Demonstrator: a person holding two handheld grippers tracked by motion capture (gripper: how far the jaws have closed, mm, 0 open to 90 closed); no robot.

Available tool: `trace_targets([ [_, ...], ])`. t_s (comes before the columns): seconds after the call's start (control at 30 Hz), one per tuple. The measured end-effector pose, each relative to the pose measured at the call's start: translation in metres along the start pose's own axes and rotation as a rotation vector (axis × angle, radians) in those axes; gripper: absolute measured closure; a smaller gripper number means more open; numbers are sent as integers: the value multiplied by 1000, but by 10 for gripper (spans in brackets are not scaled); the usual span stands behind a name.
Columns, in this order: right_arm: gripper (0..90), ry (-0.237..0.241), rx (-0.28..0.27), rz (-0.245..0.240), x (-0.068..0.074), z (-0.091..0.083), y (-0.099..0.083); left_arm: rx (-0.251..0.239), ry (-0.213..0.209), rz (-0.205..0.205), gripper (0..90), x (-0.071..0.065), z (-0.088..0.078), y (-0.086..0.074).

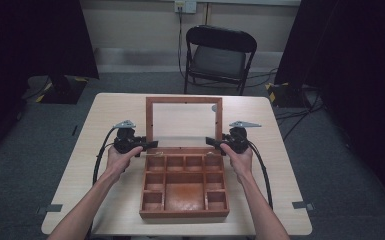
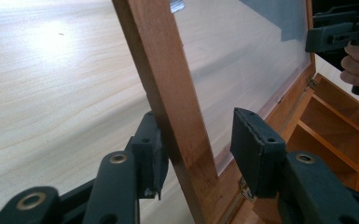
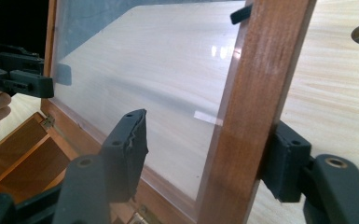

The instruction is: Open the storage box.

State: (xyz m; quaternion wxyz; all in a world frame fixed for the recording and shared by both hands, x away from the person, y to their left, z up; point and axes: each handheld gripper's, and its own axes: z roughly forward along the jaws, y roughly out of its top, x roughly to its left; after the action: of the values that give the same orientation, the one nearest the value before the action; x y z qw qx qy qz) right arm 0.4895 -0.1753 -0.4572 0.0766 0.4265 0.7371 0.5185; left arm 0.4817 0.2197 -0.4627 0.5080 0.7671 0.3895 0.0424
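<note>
A wooden box [image 1: 184, 214] with several compartments lies open on the table, its glass-paned lid [image 1: 184, 102] standing upright at the back. My left gripper [image 1: 150, 145] straddles the lid's left frame bar [image 2: 168, 84] low down. One pad [image 2: 151, 149] rests against the bar's back and the other stands off the pane, so it is open. My right gripper [image 1: 211, 141] straddles the right frame bar [image 3: 256, 93] the same way. Its outer pad [image 3: 284, 163] is against the wood, the inner pad [image 3: 130, 140] is apart, and it is open. Each gripper view shows the other gripper [image 2: 340, 32] [image 3: 23, 84] across the lid.
The light wooden table [image 1: 110, 115] has bare room on both sides of the box. A small round mark [image 1: 214, 107] lies behind the lid. A black folding chair [image 1: 219, 55] stands beyond the table, with dark curtains and floor cables on both sides.
</note>
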Motion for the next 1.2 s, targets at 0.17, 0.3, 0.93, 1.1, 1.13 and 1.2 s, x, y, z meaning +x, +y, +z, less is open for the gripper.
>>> trace_targets([
  [0.17, 376, -2, 6, 14, -2, 5, -1, 12, -1, -4, 526, 3, 1, -1],
  [0.3, 358, -6, 14, 19, -3, 8, -2, 12, 0, -18, 512, 4, 3, -2],
  [0.93, 264, -6, 48, 62, -8, 21, -9, 30, -15, -76, 454, 13, 7, -7],
  [1.1, 220, -14, 59, 70, -8, 25, -11, 45, -12, -86, 425, 14, 8, -8],
  [1.13, 209, -19, 64, 72, -8, 26, -11, 51, -11, -94, 422, 15, 9, -9],
  [1.2, 194, -33, 72, 71, -8, 26, -12, 56, -8, -94, 399, 15, 9, -9],
])
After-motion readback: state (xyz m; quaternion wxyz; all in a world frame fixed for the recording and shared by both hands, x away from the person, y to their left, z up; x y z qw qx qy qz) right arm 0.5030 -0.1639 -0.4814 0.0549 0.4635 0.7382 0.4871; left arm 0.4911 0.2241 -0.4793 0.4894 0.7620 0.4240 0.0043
